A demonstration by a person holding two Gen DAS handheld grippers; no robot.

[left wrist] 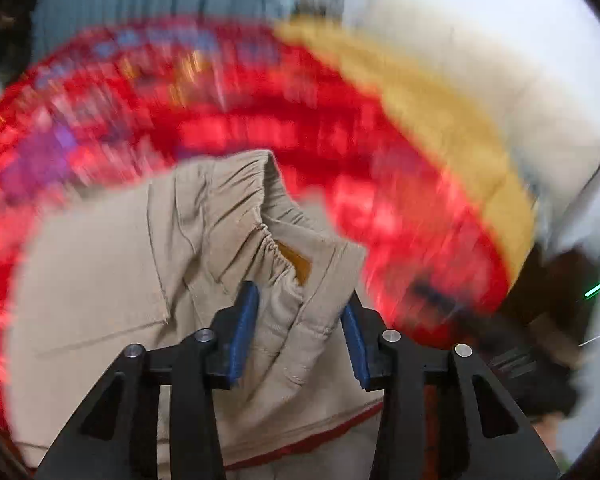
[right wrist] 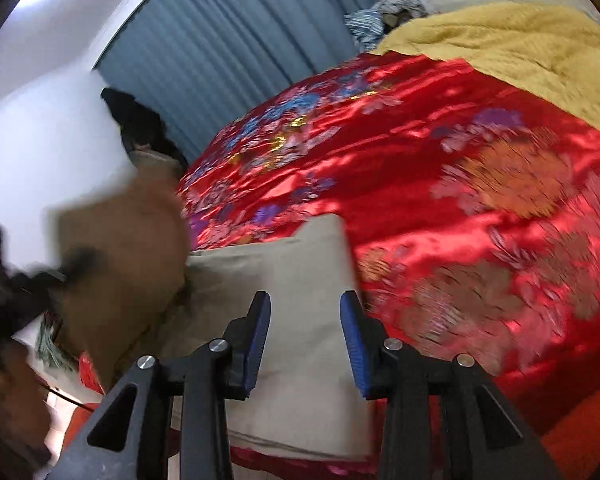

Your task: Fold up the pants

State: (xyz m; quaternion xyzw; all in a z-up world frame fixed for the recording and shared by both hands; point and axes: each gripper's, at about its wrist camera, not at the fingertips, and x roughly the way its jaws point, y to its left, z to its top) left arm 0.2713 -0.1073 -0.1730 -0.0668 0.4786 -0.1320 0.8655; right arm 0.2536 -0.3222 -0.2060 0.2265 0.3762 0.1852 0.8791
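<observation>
1. Bedroom setting: a glossy red satin bedspread with embroidered flowers [right wrist: 440,168] covers the bed, a mustard-yellow fleecy blanket [right wrist: 512,48] lies at its far side, and a pleated blue-grey curtain [right wrist: 228,52] hangs behind.

2. Left wrist view (background heavily blurred): the beige cotton pants [left wrist: 148,264] lie on the red bedspread, with the gathered elastic waistband [left wrist: 276,252] and a small tan label directly ahead. The left gripper [left wrist: 300,332] has its blue-padded jaws partly open; waistband fabric sits between them, against the left pad, but clear of the right, so nothing is clamped.

3. Right wrist view: a flat, folded section of the same pants lies near the bed's edge. The right gripper [right wrist: 306,340] hovers over it with jaws partly open; cloth shows in the gap, neither pad pressing on it. At left a blurred hand [right wrist: 116,264] carries the other gripper.

4. Risks, as judged from this state: with both grips released, the slippery satin could let the folded cloth slide or spring apart. The bunched waistband may catch on a withdrawing pad and drag the fold open. The proximity of the bed's edge adds the chance of the pants slipping off.
</observation>
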